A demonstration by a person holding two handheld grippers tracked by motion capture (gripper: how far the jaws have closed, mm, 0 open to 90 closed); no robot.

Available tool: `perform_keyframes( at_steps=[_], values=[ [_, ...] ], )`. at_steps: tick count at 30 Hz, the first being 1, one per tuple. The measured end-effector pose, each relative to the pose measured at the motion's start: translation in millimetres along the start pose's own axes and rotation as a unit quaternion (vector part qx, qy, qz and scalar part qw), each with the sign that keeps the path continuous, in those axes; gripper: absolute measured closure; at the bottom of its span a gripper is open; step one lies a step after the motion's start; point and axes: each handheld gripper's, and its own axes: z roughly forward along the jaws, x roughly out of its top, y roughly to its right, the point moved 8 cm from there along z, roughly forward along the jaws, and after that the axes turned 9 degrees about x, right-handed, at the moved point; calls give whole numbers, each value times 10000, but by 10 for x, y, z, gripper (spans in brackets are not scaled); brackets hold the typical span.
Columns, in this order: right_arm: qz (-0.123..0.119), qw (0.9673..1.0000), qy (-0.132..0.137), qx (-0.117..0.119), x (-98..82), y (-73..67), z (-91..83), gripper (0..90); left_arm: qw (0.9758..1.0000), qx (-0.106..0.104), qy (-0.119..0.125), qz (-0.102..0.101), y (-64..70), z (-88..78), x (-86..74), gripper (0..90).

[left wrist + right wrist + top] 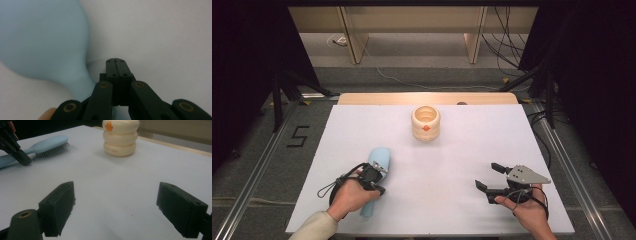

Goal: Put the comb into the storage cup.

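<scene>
The light-blue hairbrush [377, 172] lies bristles-down at the near left, the left gripper [378, 189] pressed together empty beside its handle, perhaps nudging it, while the right gripper [490, 182] rests spread.

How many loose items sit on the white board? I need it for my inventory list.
2. A light blue hairbrush lies near the left gripper; a cream ribbed container stands toward the far middle of the white board.
</scene>
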Motion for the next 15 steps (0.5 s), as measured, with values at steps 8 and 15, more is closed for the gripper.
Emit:
perform_keyframes(
  at_steps=[8,15],
  values=[
    [30,10000,-15,0,-6,-1,6,163,9999,75,-80,-127,-151,-66,-191,898],
    [30,10000,-8,-1,-5,0,3,162,9997,159,-149,-134,-239,-96,-273,897]
  ],
)
